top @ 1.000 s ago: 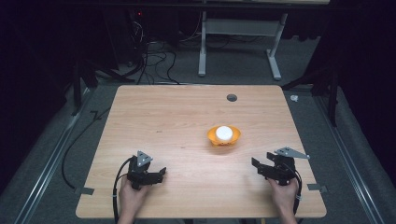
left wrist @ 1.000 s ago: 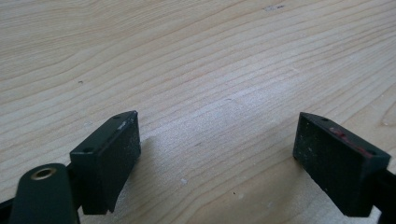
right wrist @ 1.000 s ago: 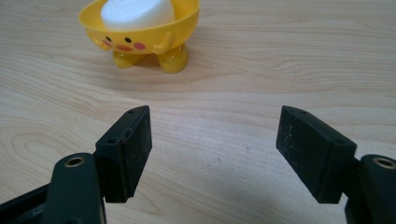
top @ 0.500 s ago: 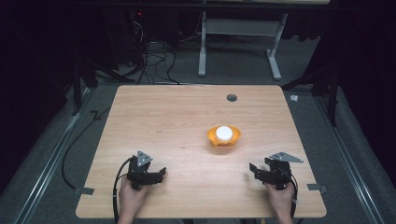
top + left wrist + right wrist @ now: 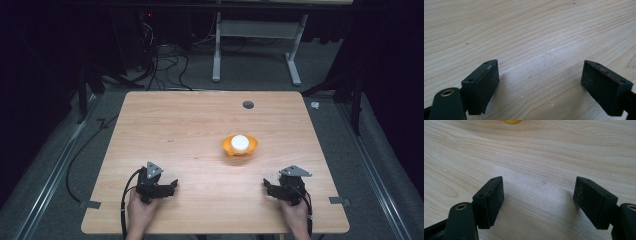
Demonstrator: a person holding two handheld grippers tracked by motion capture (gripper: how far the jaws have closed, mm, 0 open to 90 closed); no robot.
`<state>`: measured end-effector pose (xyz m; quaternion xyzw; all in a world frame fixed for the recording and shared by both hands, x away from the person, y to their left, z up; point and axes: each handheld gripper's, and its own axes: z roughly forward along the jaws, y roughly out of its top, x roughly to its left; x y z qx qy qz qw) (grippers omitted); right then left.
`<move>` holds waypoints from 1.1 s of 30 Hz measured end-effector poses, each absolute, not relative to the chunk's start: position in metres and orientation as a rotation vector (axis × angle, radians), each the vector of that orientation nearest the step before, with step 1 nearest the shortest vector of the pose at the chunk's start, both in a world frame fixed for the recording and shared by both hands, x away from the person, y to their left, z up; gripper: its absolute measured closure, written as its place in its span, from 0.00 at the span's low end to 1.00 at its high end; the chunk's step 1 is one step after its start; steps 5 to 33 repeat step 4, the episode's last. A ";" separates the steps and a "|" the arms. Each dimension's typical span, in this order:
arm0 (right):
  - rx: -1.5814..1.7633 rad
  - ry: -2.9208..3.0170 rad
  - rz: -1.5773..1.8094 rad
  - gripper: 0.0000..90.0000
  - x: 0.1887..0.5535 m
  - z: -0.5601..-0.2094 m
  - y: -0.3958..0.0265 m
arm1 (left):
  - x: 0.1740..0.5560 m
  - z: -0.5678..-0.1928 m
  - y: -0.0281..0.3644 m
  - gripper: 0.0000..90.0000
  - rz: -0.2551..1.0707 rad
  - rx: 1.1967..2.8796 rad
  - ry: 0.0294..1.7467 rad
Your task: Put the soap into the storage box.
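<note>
Resting low at the near edge of the table (image 5: 165, 120), the left gripper (image 5: 169, 187) and right gripper (image 5: 268, 187) both have jaws spread wide over bare wood, holding nothing. An orange bowl (image 5: 240, 145) with a white ball (image 5: 240, 142) in it, or possibly a white lid, sits ahead and inward of the right gripper, clearly nearer to it than to the left. Both hands lie flat and point inward, toward each other.
</note>
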<state>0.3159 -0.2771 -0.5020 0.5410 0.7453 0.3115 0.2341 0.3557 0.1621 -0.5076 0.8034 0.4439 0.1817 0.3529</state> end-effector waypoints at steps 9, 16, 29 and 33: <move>1.487 2.045 0.856 0.28 0.316 -0.502 -0.277 | 0.356 -0.508 0.162 0.17 0.472 2.077 1.149; 1.487 2.045 0.856 0.28 0.316 -0.502 -0.277 | 0.356 -0.508 0.162 0.17 0.472 2.077 1.149; 1.487 2.045 0.856 0.28 0.316 -0.502 -0.277 | 0.356 -0.508 0.162 0.17 0.472 2.077 1.149; 1.487 2.045 0.856 0.28 0.316 -0.502 -0.277 | 0.356 -0.508 0.162 0.17 0.472 2.077 1.149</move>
